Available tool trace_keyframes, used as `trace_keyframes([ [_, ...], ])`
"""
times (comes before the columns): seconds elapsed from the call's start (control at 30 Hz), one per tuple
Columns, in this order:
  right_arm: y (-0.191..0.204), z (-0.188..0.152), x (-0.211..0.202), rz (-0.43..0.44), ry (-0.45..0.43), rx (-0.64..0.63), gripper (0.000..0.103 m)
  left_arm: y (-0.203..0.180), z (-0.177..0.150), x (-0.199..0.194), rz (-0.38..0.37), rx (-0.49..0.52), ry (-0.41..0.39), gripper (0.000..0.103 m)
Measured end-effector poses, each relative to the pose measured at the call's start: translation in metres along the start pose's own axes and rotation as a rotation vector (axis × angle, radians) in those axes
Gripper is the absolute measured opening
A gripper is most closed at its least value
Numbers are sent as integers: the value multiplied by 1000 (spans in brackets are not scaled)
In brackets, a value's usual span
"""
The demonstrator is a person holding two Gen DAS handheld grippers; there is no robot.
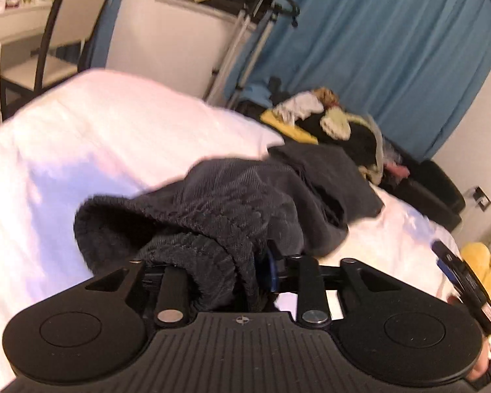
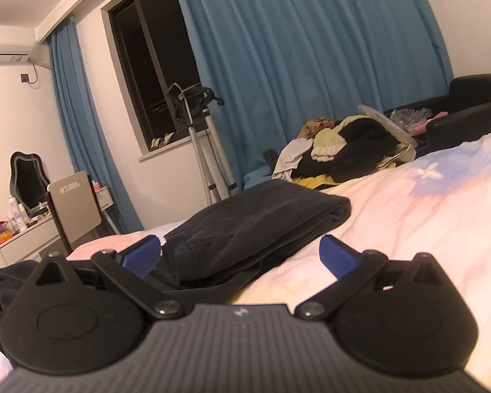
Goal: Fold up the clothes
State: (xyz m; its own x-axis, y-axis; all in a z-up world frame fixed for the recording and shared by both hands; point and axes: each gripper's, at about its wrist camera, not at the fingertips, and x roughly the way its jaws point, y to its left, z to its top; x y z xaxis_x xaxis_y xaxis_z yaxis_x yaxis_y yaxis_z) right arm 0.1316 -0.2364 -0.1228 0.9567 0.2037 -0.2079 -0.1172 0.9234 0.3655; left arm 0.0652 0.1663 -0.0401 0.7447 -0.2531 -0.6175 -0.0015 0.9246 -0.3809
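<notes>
Black fleecy cloth filled the mouth of my left gripper (image 1: 242,271); its two arms stood drawn close together, pinching the bunched edge of a dark garment (image 1: 232,203), with one blue pad (image 1: 272,270) just showing beside the folds. From that grip the garment ran away from me in a rumpled, ribbed heap across the bed (image 1: 81,150), its far end lying flat on the pale cover. At the right edge of that view I could see part of my other tool, black with a blue piece, though too blurred to say more.

My right gripper (image 2: 240,255) stood with its jaws spread wide, holding nothing, the blue fingertips (image 2: 335,255) well apart. Between them and just beyond lay a folded black garment (image 2: 262,229), flat on the bed's pale pink and blue flowered cover (image 2: 409,216), its folded end toward the far right. The left fingertip sat just beside the near edge of that cloth; I could not tell whether it touched.

Past the bed's far side a pile of mixed clothes (image 2: 347,144), yellow, white and black, was heaped in front of the blue curtain (image 2: 311,49). A chair (image 2: 75,206) stood at a dressing table to the left.
</notes>
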Motion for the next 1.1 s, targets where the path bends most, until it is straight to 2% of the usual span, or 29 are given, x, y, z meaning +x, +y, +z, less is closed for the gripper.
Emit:
trace_keyframes([
  [0.03, 2, 0, 0, 8, 4, 1, 103, 0, -6, -4, 8, -3, 16, 45],
  [0.07, 4, 0, 0, 17, 7, 0, 103, -2, -12, -9, 15, -1, 16, 59],
  [0.1, 6, 0, -1, 26, 9, -2, 103, -3, -19, -16, 19, 8, -4, 66],
  [0.13, 8, 0, -1, 36, 9, -9, 103, -5, -27, -24, 24, 16, -33, 78],
  [0.17, 12, 0, -2, 46, 9, -20, 103, -8, -33, -32, 31, 23, -63, 80],
  [0.23, 18, -1, -1, 60, 9, -47, 103, -16, -41, -43, 53, 39, -117, 80],
  [0.37, 29, -6, 2, 100, 15, -80, 103, -46, -31, -38, 142, 71, -182, 82],
  [0.47, 34, -9, 4, 126, 33, -106, 103, -67, -16, -29, 202, 24, -209, 82],
  [0.57, 38, -13, 6, 107, 45, -132, 103, -82, -5, -37, 205, 17, -308, 80],
  [0.67, 39, -18, 11, 83, 64, -148, 103, -102, 1, -52, 206, 63, -454, 82],
  [0.73, 42, -16, 22, 80, 77, -158, 103, -111, 11, -46, 172, 102, -486, 83],
  [0.87, 55, -12, 52, 75, 118, -218, 103, -98, 23, 9, 79, 113, -420, 83],
  [0.93, 68, -9, 78, 77, 139, -273, 103, -79, 19, 47, 55, 94, -333, 80],
  [1.0, 80, -6, 103, 80, 158, -326, 103, -60, 10, 87, 62, 69, -220, 77],
  [1.1, 98, 1, 151, 76, 193, -389, 103, -36, -2, 133, 119, 19, -79, 72],
])
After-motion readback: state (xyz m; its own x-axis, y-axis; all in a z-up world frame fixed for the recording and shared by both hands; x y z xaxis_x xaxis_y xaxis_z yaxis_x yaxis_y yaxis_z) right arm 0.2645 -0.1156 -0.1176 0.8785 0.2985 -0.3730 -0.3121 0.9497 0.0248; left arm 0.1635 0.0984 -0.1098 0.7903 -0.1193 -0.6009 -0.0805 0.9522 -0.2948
